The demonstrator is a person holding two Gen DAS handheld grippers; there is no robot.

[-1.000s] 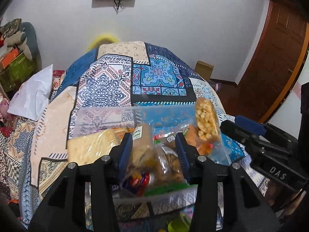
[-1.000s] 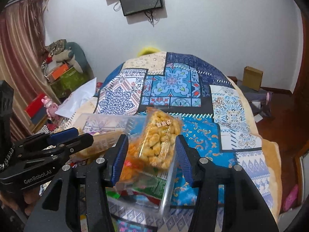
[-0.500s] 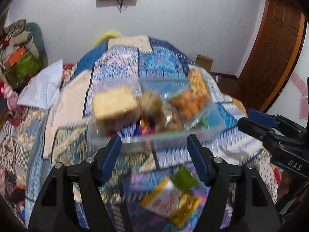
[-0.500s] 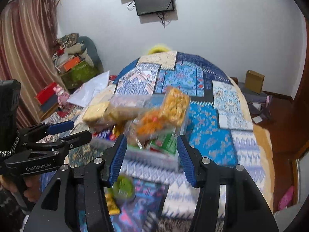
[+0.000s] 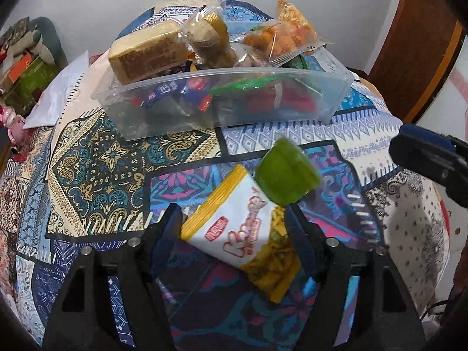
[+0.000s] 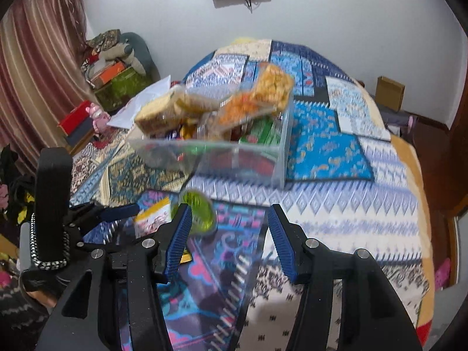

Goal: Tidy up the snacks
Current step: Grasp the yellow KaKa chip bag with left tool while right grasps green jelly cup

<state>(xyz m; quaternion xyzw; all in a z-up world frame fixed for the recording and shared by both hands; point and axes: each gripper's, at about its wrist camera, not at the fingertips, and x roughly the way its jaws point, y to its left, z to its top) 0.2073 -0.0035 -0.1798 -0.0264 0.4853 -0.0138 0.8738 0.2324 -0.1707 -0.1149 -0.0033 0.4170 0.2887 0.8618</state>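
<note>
A clear plastic bin (image 5: 327, 99) (image 6: 280, 158) heaped with snack packets sits on the patterned bedspread. A white and yellow snack packet (image 5: 234, 228) (image 6: 152, 213) lies flat in front of it, with a green jelly cup (image 5: 283, 175) (image 6: 199, 210) by its far corner. My left gripper (image 5: 234, 228) is open, its jaws either side of the packet, not closed on it. My right gripper (image 6: 228, 228) is open and empty, with the green cup just past its left fingertip (image 6: 181, 228).
A tan cake slab (image 5: 146, 49) and orange puffed-snack packs (image 5: 292, 26) rise above the bin's rim. A white pillow (image 5: 58, 93) lies at the left. Boxes and soft toys (image 6: 114, 70) are piled in the far left corner. A cardboard box (image 6: 390, 93) stands by the wall.
Both grippers have drawn back from the bin and opened. The bin is farther away now, and the white packet and green cup have come into view close to the fingers.
</note>
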